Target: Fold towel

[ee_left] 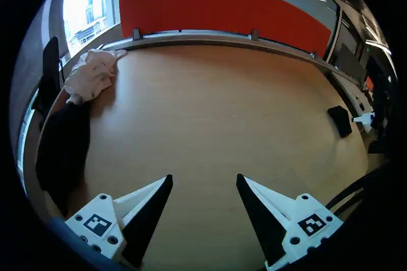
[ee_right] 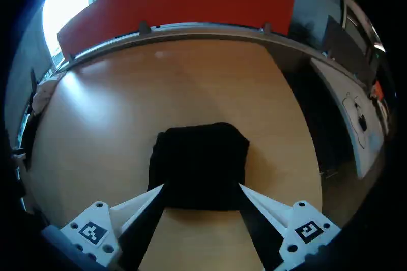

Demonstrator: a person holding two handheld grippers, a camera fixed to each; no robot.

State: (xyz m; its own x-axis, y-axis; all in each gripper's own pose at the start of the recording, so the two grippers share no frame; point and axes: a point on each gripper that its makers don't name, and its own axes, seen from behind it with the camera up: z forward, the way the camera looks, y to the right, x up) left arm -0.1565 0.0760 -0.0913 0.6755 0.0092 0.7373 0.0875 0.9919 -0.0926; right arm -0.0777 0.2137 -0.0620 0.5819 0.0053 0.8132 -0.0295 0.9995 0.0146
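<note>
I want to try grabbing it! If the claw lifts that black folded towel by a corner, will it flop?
Probably floppy: the black towel lies in soft, rounded folds on the wooden table, so a lifted corner would likely droop and unfold. It looks like light cloth. Pushed, it would likely bunch or slide, not roll.

left tool (ee_left: 204, 176) spread, right tool (ee_right: 201, 186) spread
</note>
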